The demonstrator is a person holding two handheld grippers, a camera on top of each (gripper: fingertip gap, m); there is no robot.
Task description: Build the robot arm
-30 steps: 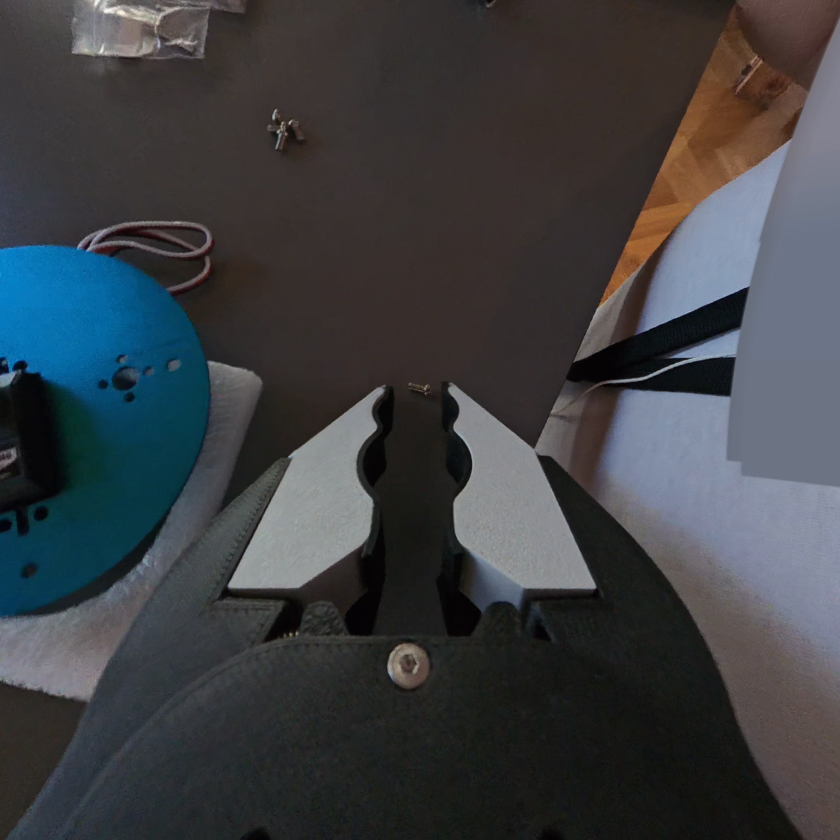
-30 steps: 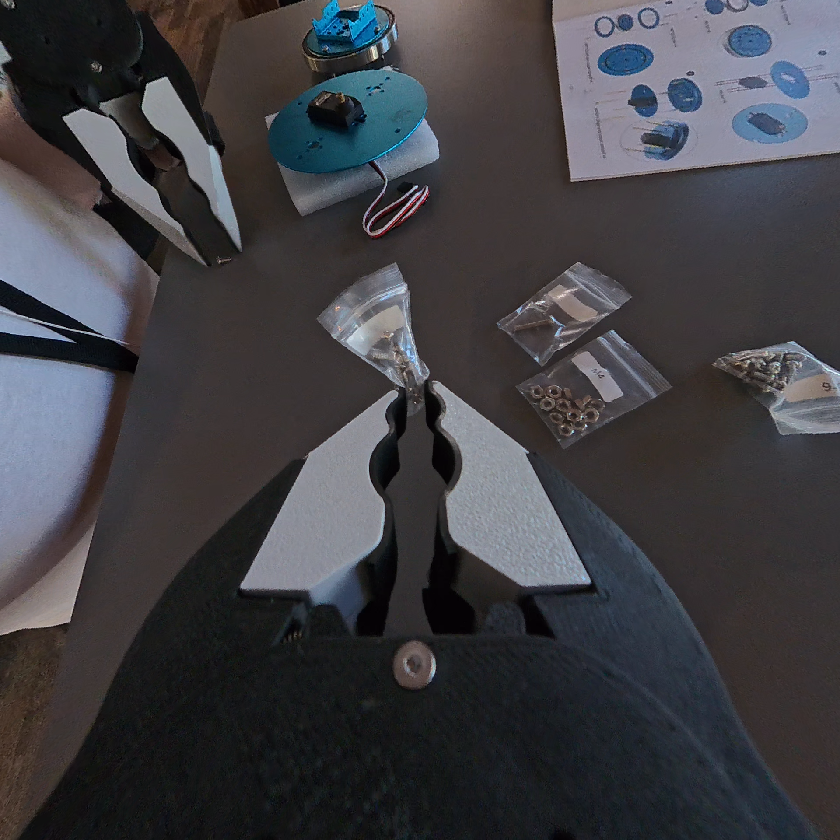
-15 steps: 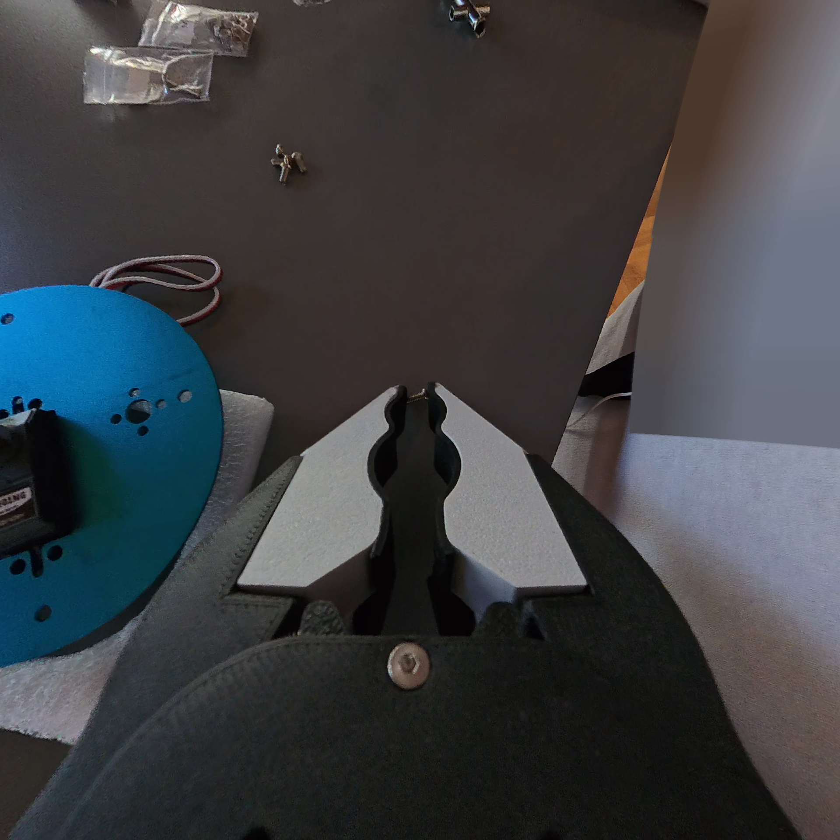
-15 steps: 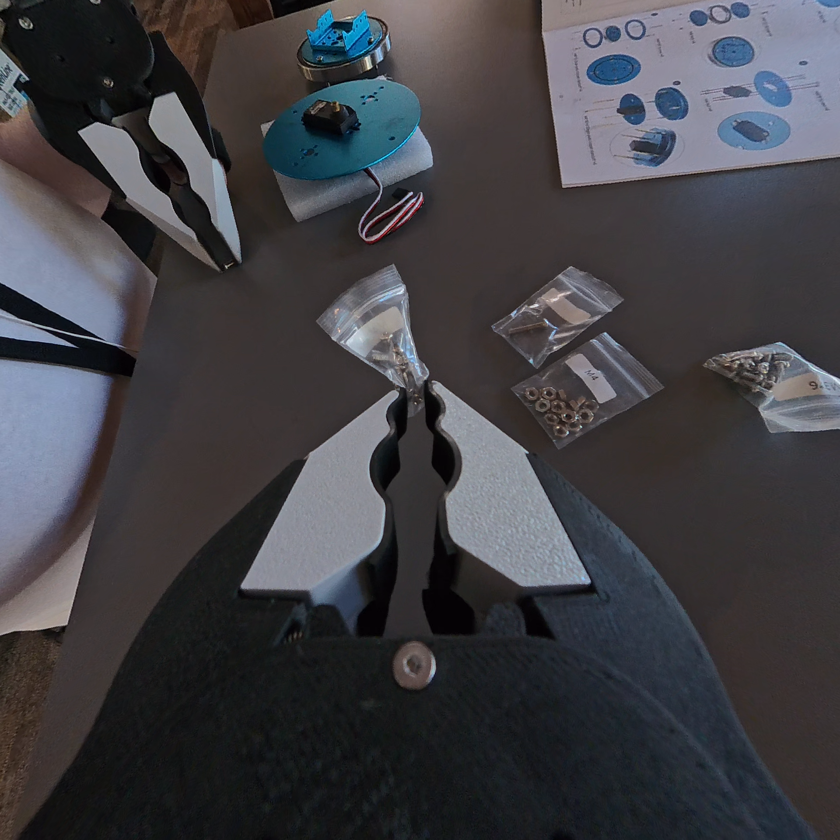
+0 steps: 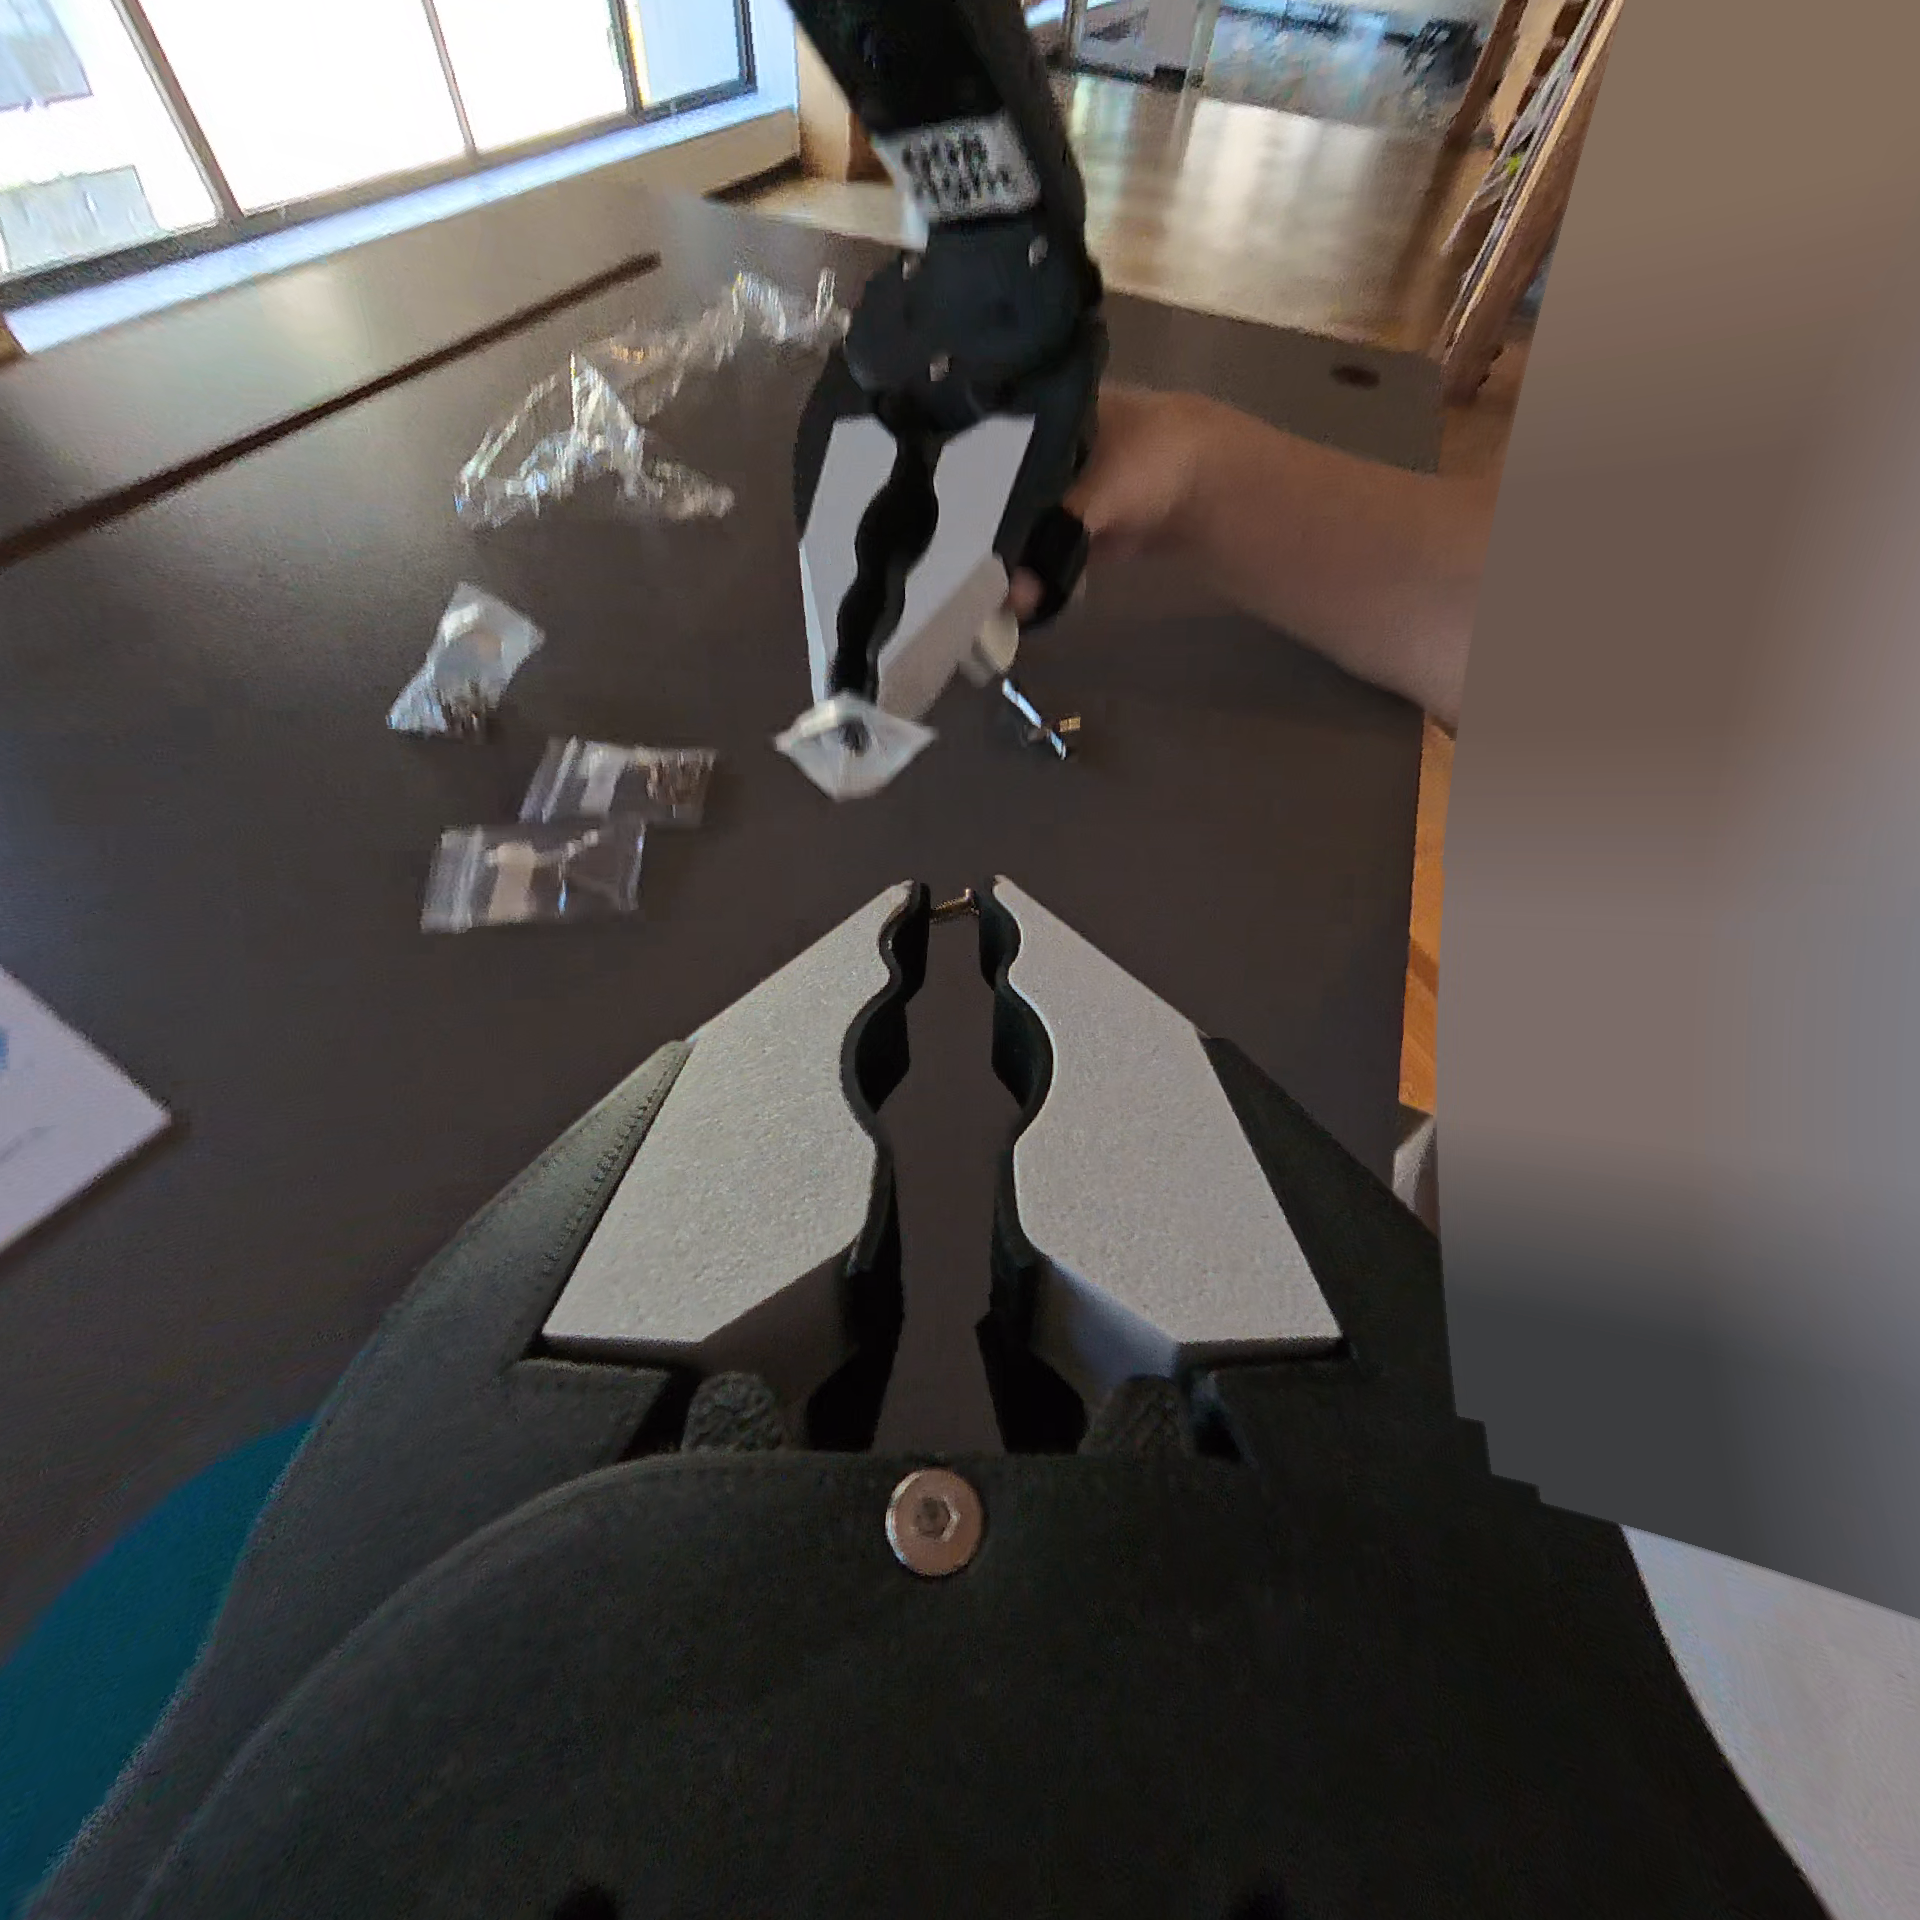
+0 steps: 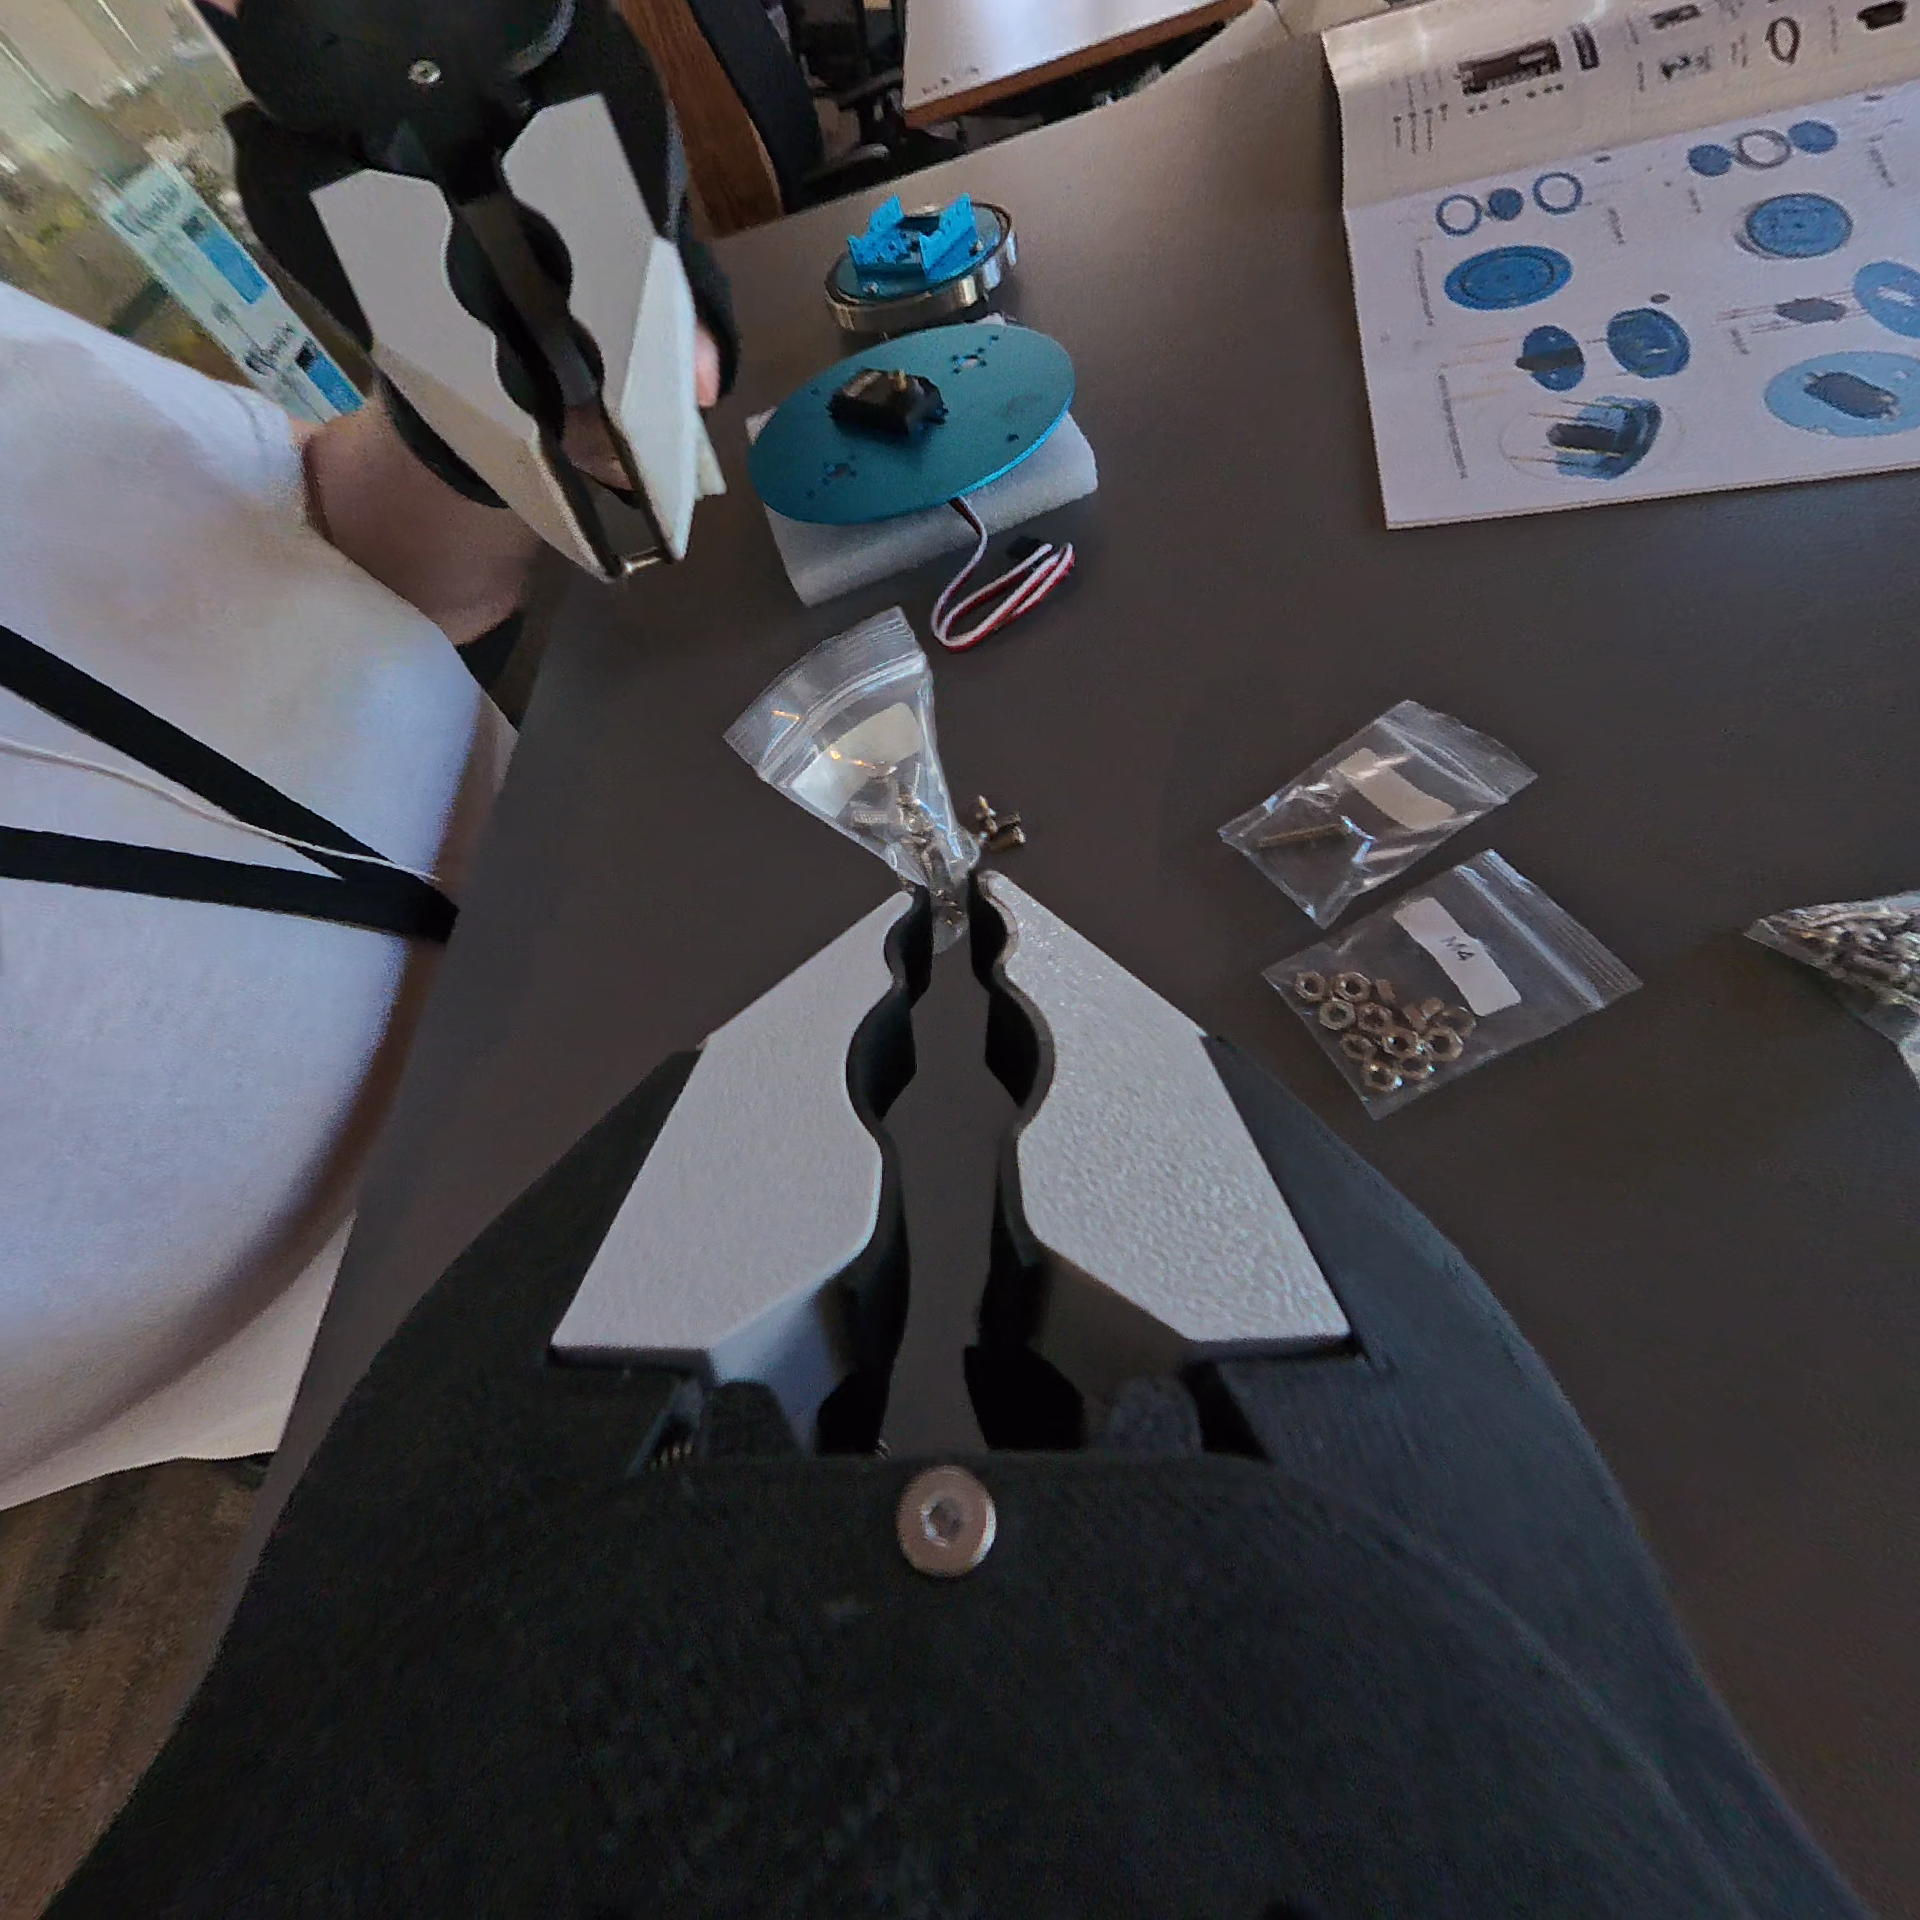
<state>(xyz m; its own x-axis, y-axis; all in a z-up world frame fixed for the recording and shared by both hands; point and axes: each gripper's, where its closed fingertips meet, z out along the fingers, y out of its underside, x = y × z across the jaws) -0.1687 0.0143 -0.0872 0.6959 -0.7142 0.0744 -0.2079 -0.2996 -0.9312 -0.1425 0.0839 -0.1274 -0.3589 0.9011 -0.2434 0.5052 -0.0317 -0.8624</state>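
Observation:
My left gripper (image 5: 951,902) is shut on a small screw (image 5: 952,907), pinched crosswise between the fingertips and held above the dark table (image 5: 312,1039). It also shows in the right wrist view (image 6: 634,556), raised at the table's left edge beside the blue disc (image 6: 914,416). My right gripper (image 6: 948,896) is shut on the corner of a clear bag of screws (image 6: 857,743) just above the table. The left wrist view shows that gripper (image 5: 854,691) with the bag (image 5: 852,743) hanging from it. A few loose screws (image 6: 997,821) lie beside the bag.
The blue disc carries a black servo (image 6: 883,400) and rests on white foam (image 6: 935,535) with a red-white wire (image 6: 1003,592). A blue bracket on a metal ring (image 6: 920,255) stands behind. A printed sheet (image 6: 1662,312) lies far right. Bags of hardware (image 6: 1377,805) (image 6: 1449,982) (image 6: 1849,951) lie right. There is about 9 cm between the tips of the two grippers.
My left gripper closed on the small screw, lifted it off the table and tilted up toward the right gripper. The right gripper kept hold of the bag and hardly moved.

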